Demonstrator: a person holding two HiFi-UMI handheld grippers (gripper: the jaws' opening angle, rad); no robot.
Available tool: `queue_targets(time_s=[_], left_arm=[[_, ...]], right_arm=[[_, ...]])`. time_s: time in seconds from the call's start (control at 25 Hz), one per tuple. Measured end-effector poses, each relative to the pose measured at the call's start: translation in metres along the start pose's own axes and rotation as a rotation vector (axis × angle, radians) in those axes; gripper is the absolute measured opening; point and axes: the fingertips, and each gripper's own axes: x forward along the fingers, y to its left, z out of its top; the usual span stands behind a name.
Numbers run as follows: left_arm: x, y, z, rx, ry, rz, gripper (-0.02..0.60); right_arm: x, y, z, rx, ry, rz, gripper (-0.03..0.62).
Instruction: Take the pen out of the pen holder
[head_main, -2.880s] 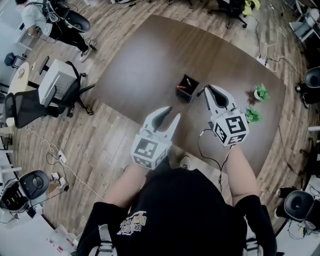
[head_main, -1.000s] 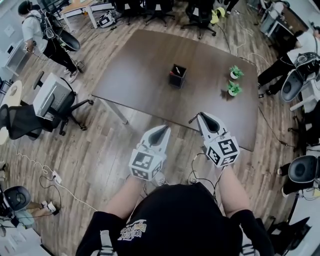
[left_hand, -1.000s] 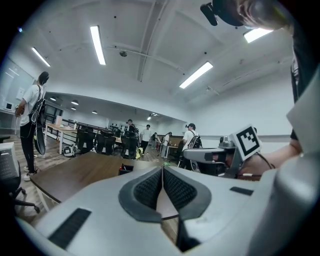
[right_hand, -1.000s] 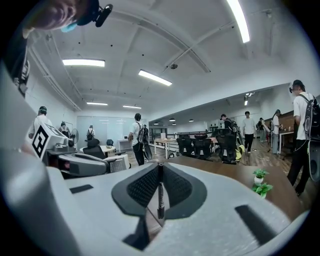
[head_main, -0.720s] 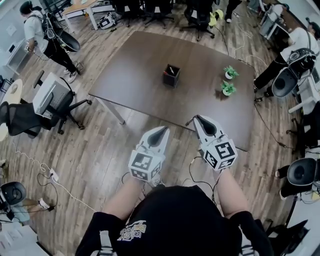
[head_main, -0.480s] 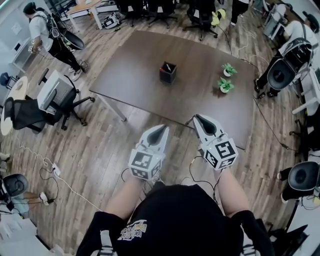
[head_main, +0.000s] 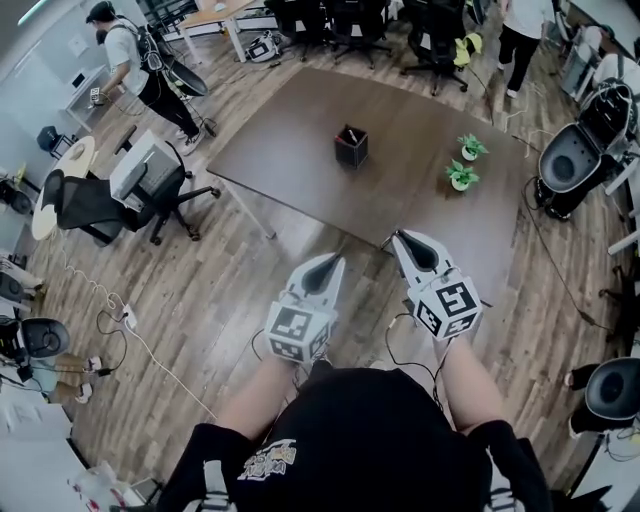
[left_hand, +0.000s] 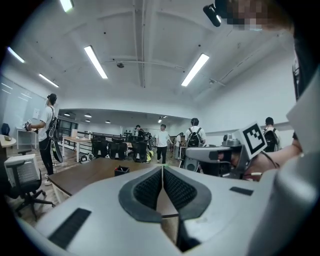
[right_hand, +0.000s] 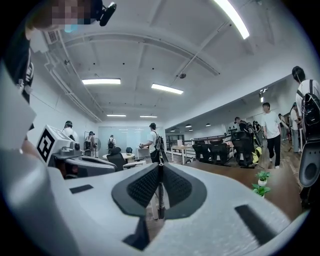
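The black pen holder (head_main: 351, 146) stands on the dark brown table (head_main: 300, 130), well ahead of both grippers; in the left gripper view the pen holder (left_hand: 121, 170) shows small and far off. My right gripper (head_main: 405, 241) is shut on a thin dark pen (right_hand: 160, 196), which stands upright between the pads (right_hand: 176, 186). My left gripper (head_main: 334, 262) is shut with nothing in it; its pads (left_hand: 150, 188) meet. Both grippers hang side by side over the wooden floor, short of the table's near edge.
Two small potted plants (head_main: 466, 160) sit on the table's right part. Office chairs (head_main: 150, 190) stand to the left of the table, and another chair (head_main: 568, 160) to its right. Cables (head_main: 120, 320) lie on the floor. People stand at the far side of the room (left_hand: 162, 142).
Since the earliest frame both grippers have come back from the pen holder to beyond the table's edge. Over the last second the table has shifted slightly in view; both grippers stay shut.
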Motion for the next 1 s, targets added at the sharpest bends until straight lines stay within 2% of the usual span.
queue_targets(time_s=[0.44, 1.0], left_arm=[[-0.01, -0.034, -0.01, 0.0, -0.004, 0.031, 0.011], [-0.007, -0.039, -0.013, -0.013, -0.015, 0.04, 0.011]], right_arm=[[-0.03, 0.0, -0.01, 0.006, -0.002, 0.035, 0.034], [-0.04, -0.005, -0.01, 0.001, -0.003, 0.033, 0.034]])
